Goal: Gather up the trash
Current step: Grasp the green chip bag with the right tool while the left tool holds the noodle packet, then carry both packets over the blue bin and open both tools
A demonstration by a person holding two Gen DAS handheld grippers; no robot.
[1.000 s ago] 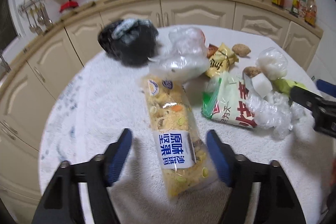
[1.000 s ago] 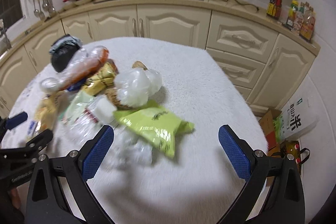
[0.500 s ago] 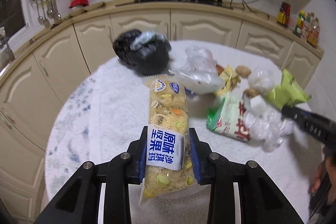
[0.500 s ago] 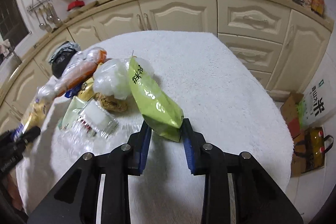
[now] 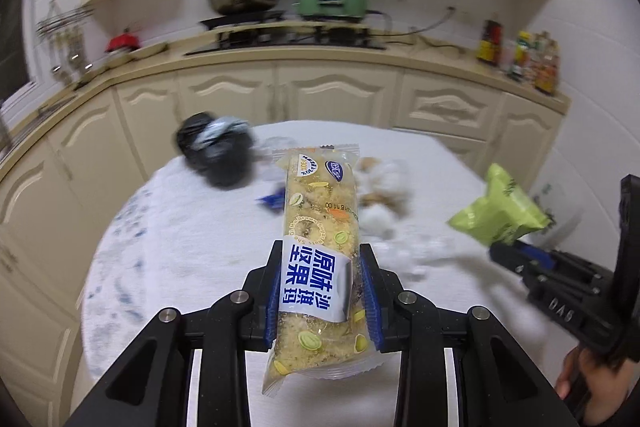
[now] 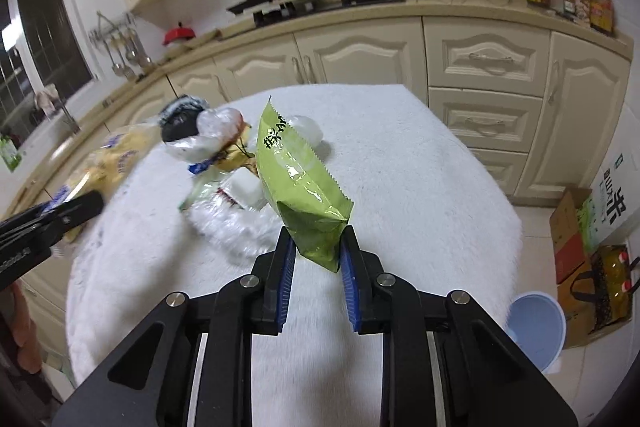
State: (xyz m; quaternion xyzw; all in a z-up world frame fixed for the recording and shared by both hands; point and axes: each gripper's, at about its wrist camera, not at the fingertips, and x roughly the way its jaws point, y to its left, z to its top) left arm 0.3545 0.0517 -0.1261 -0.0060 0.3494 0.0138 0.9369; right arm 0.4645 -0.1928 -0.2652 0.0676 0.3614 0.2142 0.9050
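Observation:
My left gripper (image 5: 322, 291) is shut on a long yellow snack packet (image 5: 320, 227) with a blue and white label and holds it above the white round table (image 5: 180, 247). My right gripper (image 6: 316, 267) is shut on a green snack bag (image 6: 300, 183) and holds it above the table (image 6: 420, 195). The green bag (image 5: 500, 215) and right gripper also show at the right of the left wrist view. A pile of trash stays on the table: a black bag (image 5: 216, 155), clear plastic bags (image 6: 240, 227) and wrappers.
A light blue bin (image 6: 536, 327) stands on the floor right of the table, by cardboard boxes (image 6: 572, 235) and a bag. Cream kitchen cabinets (image 6: 480, 67) and a counter with a stove, a pan and a green pot (image 5: 332, 3) run behind the table.
Both grippers closed from open onto their packets, then lifted them off the table. The right gripper has swung toward the table's right side, bringing the blue bin into view.

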